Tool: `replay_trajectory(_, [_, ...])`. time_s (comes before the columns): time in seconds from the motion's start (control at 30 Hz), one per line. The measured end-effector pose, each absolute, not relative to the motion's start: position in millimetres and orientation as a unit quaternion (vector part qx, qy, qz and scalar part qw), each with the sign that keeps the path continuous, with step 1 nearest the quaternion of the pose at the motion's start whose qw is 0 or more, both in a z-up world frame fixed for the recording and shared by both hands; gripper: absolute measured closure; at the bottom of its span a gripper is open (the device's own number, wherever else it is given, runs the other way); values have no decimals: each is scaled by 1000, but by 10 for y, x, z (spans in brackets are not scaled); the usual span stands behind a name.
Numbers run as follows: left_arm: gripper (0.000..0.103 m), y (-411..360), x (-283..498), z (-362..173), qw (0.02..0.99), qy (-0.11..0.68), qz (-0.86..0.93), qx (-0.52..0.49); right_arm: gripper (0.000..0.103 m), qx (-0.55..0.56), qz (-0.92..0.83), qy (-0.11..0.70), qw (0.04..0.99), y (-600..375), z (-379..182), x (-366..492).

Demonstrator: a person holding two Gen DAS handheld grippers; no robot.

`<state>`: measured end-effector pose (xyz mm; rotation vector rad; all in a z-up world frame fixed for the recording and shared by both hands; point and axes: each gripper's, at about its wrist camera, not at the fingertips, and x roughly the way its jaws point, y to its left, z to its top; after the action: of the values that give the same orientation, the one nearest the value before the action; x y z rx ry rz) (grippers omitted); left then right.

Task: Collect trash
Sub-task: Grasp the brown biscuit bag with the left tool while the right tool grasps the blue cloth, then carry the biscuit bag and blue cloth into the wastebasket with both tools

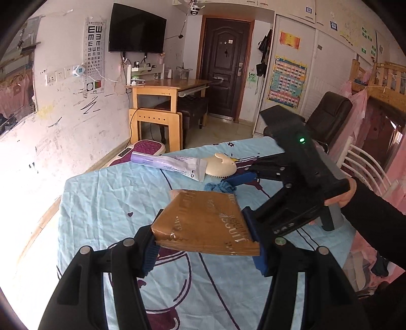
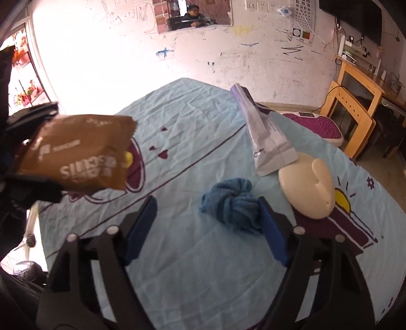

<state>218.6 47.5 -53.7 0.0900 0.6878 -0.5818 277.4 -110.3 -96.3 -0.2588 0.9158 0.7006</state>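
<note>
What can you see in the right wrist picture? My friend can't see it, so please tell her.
The right gripper is open above a crumpled blue cloth on a light blue cartoon sheet. Beyond the cloth lie a cream plastic brush and a silver-purple pouch. At the left, the left gripper holds up a brown biscuit wrapper.

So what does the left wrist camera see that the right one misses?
Only the left wrist view shows the dark door, the black chair and the right gripper from outside, open. Only the right wrist view shows a person through the wall opening. Both show the brown biscuit packet clamped in the left gripper, the blue cloth, cream brush and purple tube.
</note>
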Motion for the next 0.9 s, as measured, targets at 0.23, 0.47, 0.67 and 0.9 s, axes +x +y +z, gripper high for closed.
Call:
replay_trajectory(0.23, [47, 534, 2147, -570, 898, 333, -285, 27, 71, -105, 320, 416, 845, -1276, -875, 2671])
replay_trajectory(0.47, [47, 341, 1979, -525, 898, 329, -286, 50, 72, -109, 322, 388, 857, -1430, -741, 2322])
replay_trajectory(0.67, [47, -69, 1780, -403, 893, 319, -304, 89, 72, -71, 300, 344, 887, -2032, -423, 1828])
replay_trajectory(0.9, [47, -1203, 1546, -277, 857, 297, -396, 143, 72, -25, 185, 309, 933, -3315, -208, 1115])
